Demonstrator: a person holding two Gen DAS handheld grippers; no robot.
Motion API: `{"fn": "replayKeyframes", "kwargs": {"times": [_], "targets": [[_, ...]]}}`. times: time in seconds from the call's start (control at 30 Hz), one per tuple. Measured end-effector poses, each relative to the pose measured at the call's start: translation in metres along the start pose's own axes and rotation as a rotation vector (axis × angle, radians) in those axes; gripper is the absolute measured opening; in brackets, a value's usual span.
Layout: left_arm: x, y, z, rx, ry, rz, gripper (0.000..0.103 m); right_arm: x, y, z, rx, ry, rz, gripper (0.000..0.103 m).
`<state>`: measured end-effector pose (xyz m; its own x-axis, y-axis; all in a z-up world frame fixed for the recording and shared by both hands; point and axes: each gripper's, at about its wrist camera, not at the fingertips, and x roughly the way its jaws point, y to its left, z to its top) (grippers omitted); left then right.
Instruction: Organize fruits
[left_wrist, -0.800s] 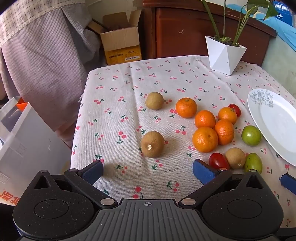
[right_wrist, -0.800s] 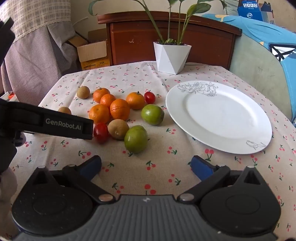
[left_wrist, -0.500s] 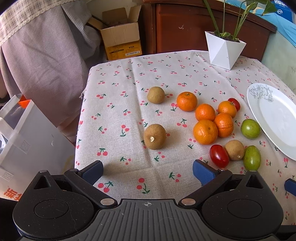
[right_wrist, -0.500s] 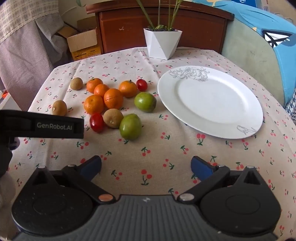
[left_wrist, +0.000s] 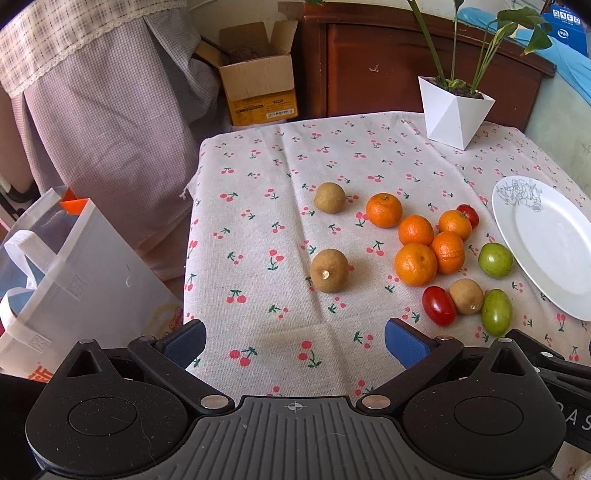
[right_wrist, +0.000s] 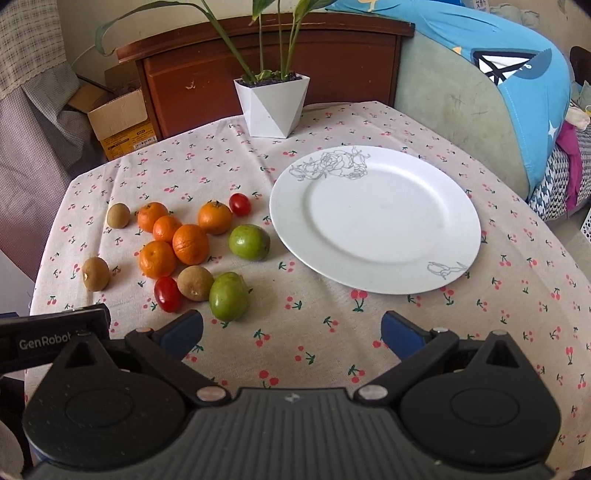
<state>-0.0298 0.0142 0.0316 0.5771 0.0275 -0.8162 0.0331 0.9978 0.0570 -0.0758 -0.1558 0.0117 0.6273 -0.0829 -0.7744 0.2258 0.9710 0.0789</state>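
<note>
Both grippers hover over the tabletop (right_wrist: 332, 325) with fingers spread wide, holding nothing. Ahead of the left gripper (left_wrist: 295, 338) lies a brown fruit (left_wrist: 328, 270); the oranges (left_wrist: 415, 264) cluster ahead-right. The white plate (right_wrist: 375, 219) sits ahead of the right gripper (right_wrist: 291, 328), fruits to its left.

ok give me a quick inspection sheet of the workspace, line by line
surface: table under a cherry-print cloth.
job's things: white plate, nothing on it; to its left five oranges, three brown fruits, two green fruits, two red tomatoes, all on the cloth.
clutter: white plant pot.
grippers: left gripper and right gripper open, holding nothing.
cables: nothing seen.
surroundings: cardboard box, wooden cabinet, white bag.
</note>
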Motion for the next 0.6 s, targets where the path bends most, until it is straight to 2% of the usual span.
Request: {"fn": "replayKeyframes", "kwargs": {"times": [0.6], "targets": [[-0.0085, 0.0069, 0.0002, -0.004, -0.006, 0.023, 0.103, 0.0013, 0.0067, 0.0035, -0.01, 0.002, -0.04, 0.102]]}}
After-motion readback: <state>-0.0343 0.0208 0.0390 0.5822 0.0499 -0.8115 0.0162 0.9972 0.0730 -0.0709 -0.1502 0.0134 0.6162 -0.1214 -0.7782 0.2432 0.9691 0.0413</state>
